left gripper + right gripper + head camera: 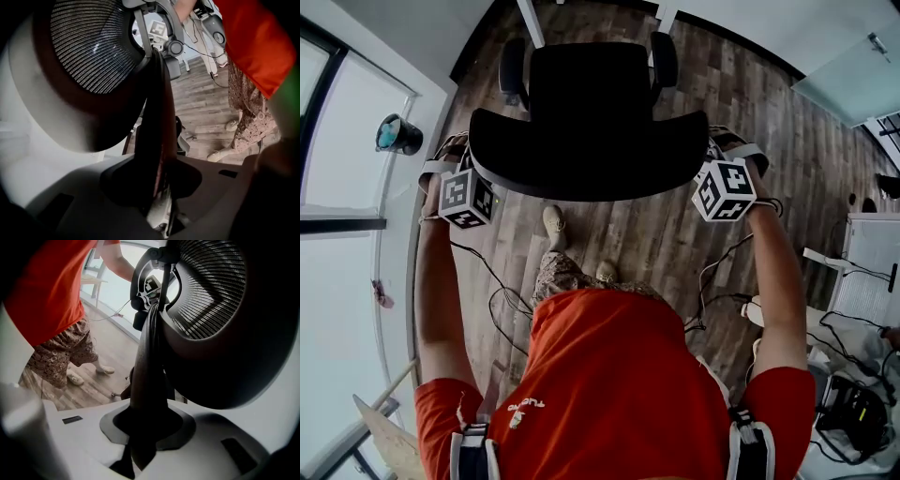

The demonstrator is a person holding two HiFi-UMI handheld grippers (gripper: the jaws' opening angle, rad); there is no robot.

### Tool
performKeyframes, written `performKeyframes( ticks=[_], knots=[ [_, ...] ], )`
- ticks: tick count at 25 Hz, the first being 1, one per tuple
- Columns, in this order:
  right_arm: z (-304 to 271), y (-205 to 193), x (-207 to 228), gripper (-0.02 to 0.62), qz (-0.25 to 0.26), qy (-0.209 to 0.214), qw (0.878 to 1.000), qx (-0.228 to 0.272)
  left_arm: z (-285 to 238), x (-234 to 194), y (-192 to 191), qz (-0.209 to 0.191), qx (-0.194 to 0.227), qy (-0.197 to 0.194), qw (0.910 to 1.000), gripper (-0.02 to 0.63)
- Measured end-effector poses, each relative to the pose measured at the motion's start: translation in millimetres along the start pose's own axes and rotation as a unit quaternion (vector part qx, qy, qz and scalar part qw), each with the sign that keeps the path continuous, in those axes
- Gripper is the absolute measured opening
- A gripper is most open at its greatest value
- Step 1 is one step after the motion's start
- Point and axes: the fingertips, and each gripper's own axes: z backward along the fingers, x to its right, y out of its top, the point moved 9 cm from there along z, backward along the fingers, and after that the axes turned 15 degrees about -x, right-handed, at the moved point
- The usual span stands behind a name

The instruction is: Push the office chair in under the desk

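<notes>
In the head view the black office chair (581,89) stands right in front of me, its curved mesh backrest (591,164) nearest. At the backrest's left end is my left gripper (472,167), at its right end my right gripper (713,165). The left gripper view has the backrest's dark edge (152,136) running between the jaws of the left gripper (157,190), which are shut on it. Likewise the right gripper (140,432) is shut on the backrest's other edge (147,357). Two white legs (530,23) stand beyond the chair; I cannot tell whether they belong to the desk.
Black cables (502,291) trail over the wooden floor by the person's feet (553,223). A window wall runs along the left, with a dark round object (398,134) on its sill. White equipment and more cables (862,281) crowd the right side.
</notes>
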Motion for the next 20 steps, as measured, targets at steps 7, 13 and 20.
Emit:
performKeyframes(
  ticks=[7,13,20],
  knots=[
    [-27,8,45,0.094,-0.008,0.004,1.000,-0.006,-30,-42,-17,-0.011,0.019,0.008,0.9997,0.121],
    [-54,12,68,0.092,-0.023,-0.002,0.999,-0.025,-67,-72,-32,-0.026,0.029,0.005,0.9992,0.121],
    [-83,10,111,0.094,-0.032,-0.006,0.999,-0.037,-112,-119,-39,-0.051,0.024,-0.021,0.9982,0.097]
  ],
)
